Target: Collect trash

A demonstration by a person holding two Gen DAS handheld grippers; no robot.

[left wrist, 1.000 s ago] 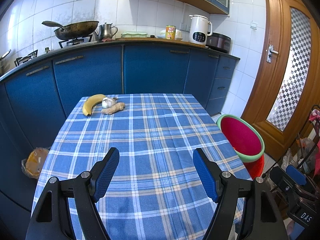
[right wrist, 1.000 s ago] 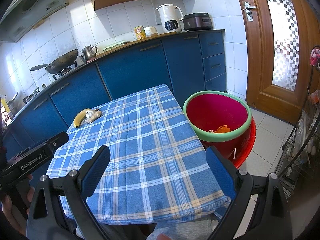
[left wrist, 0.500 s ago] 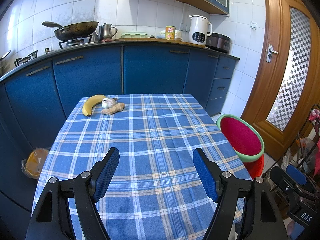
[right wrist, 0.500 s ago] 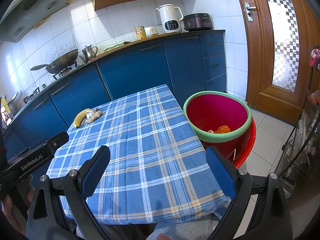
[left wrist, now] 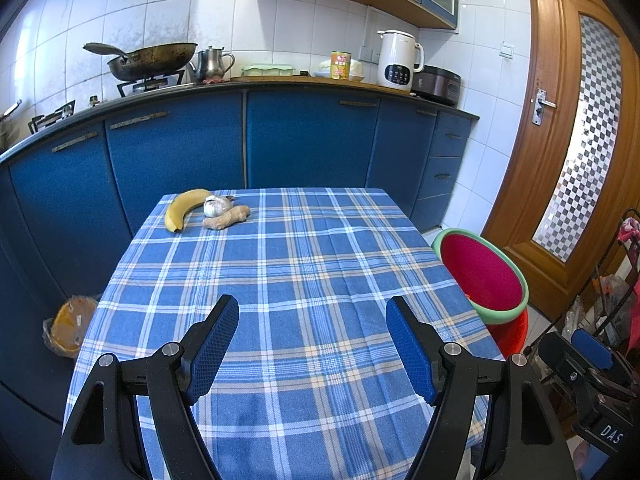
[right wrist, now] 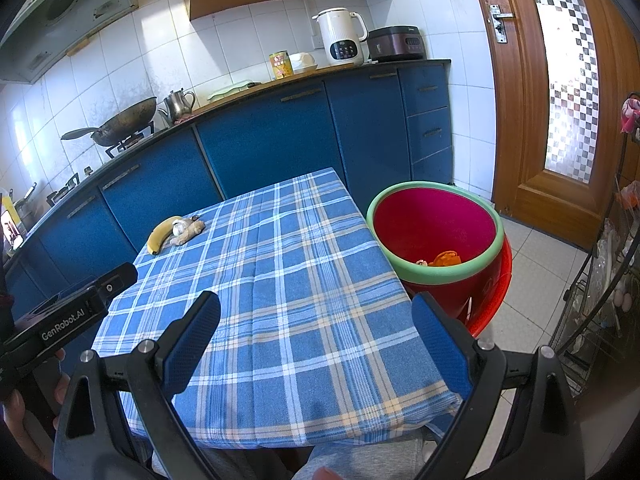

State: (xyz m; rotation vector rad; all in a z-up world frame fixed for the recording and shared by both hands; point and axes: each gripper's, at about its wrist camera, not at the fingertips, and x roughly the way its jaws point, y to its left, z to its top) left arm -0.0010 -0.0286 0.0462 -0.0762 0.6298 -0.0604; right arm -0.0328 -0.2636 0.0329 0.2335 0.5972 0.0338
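Both the left gripper (left wrist: 312, 344) and right gripper (right wrist: 316, 344) stood wide open, holding nothing. A banana (left wrist: 185, 208) lay upper left on the checked tablecloth (left wrist: 304, 280); the red bin (right wrist: 436, 236) stood at right.

- The left wrist view looked forward and downward along the table (left wrist: 304, 264) toward the blue cabinets (left wrist: 308, 140).
- The right wrist view sat further right, angled leftward, near the red bin (right wrist: 436, 232).
- Both shared table, cabinets and bin.

The left gripper (left wrist: 312, 344) hovers with jaws apart over the checked tabletop (left wrist: 304, 280). A banana (left wrist: 182, 208), garlic (left wrist: 214, 206) and ginger (left wrist: 226, 218) lie together at its far corner.
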